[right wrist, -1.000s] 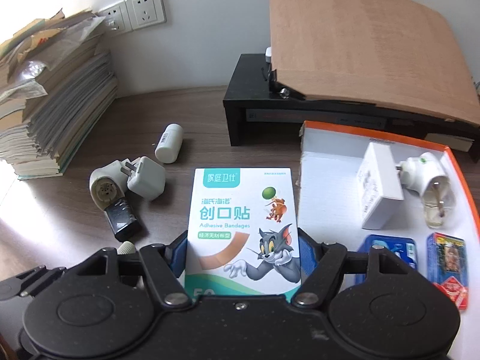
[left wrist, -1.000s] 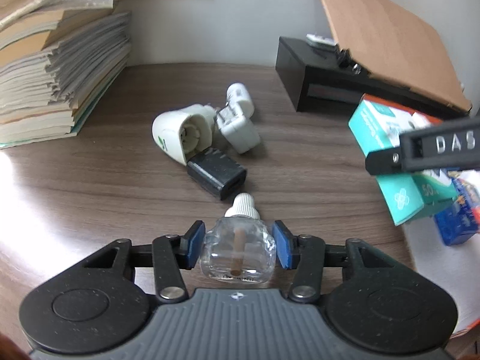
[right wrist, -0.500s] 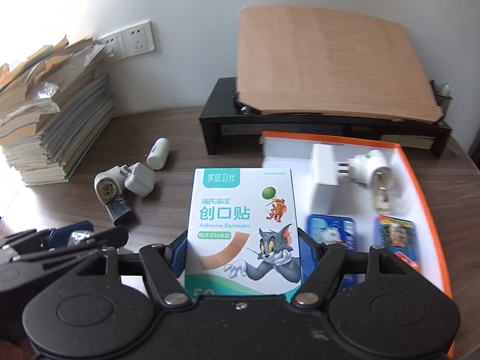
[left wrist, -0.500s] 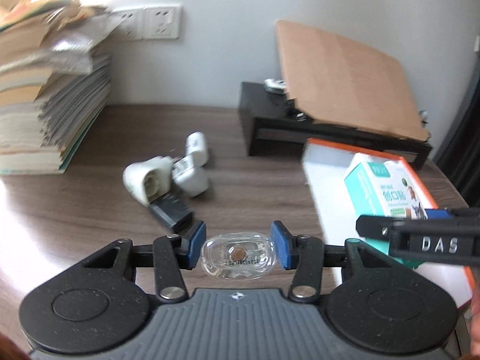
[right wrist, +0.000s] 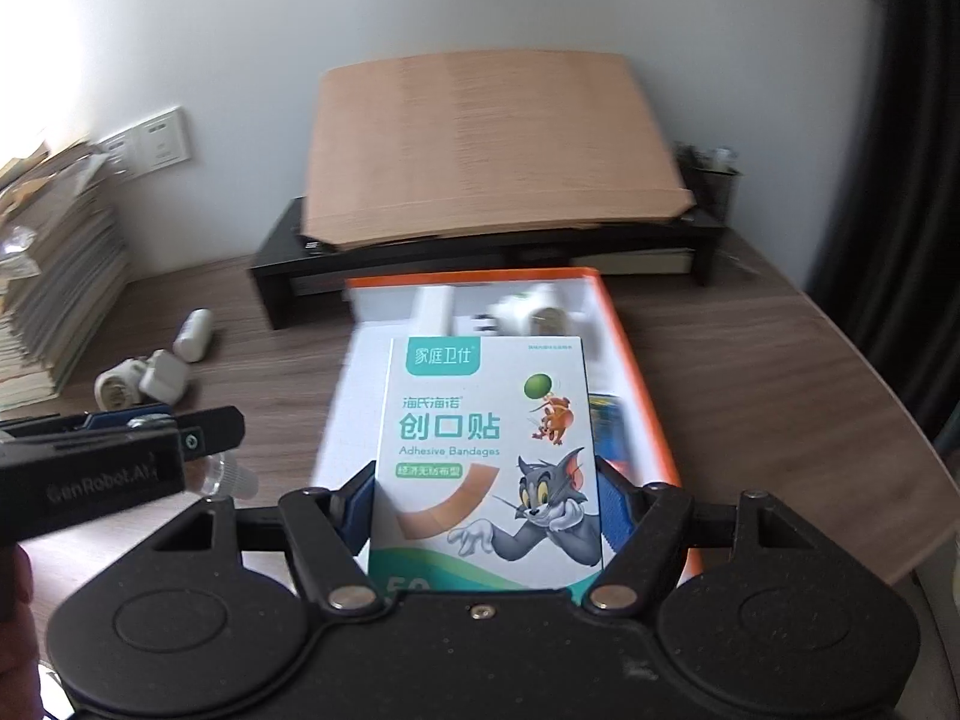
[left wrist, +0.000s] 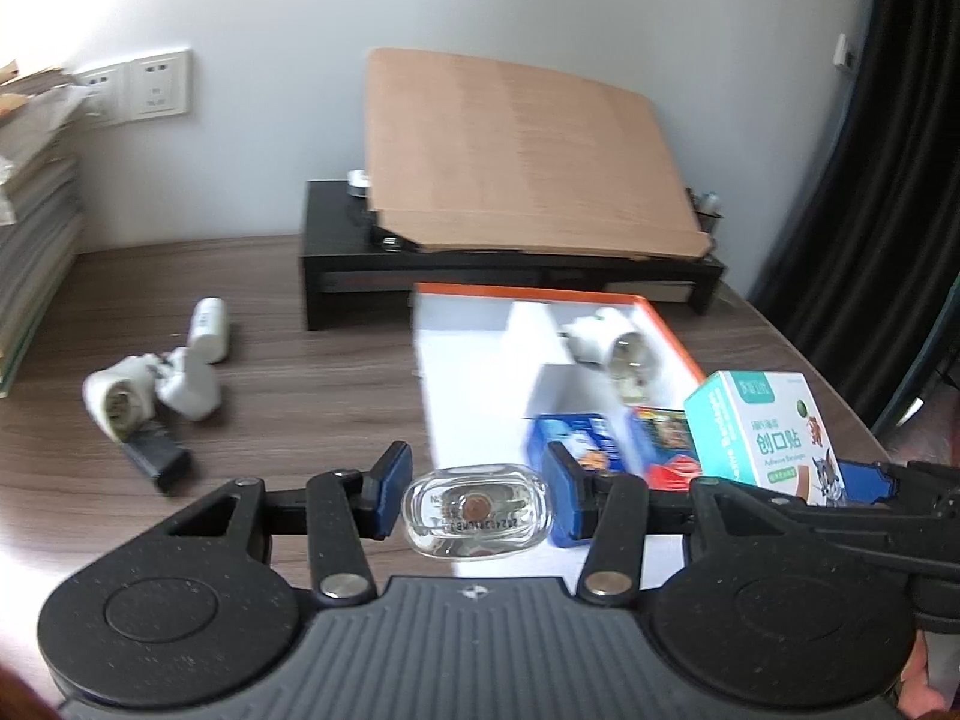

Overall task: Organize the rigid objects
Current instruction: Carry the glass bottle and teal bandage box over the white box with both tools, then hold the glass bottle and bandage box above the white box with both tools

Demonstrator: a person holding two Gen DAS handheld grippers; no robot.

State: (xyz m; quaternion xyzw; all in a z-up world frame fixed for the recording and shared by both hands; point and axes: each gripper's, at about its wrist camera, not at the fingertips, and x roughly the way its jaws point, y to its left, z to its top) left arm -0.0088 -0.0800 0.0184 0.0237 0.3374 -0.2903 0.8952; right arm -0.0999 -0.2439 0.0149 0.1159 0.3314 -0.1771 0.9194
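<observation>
Fingers of my left gripper [left wrist: 475,499] clamp a clear glass bottle [left wrist: 476,510]; my right gripper [right wrist: 485,503] pinches the bandage box [right wrist: 485,456]. Both hang above the orange-rimmed tray [right wrist: 636,372], near end. Carrying step, I judge; next, lowering each into bare tray floor.

A small clear glass bottle [left wrist: 476,510] is held base-toward-camera at the near edge of the orange-rimmed white tray [left wrist: 672,327]. A teal-and-white adhesive bandage box [right wrist: 486,456] is held upright over the tray's near part. On the tabletop [left wrist: 300,384] far left lie two white plug adapters [left wrist: 150,396], a white cylinder [left wrist: 209,329] and a black block [left wrist: 159,459].
</observation>
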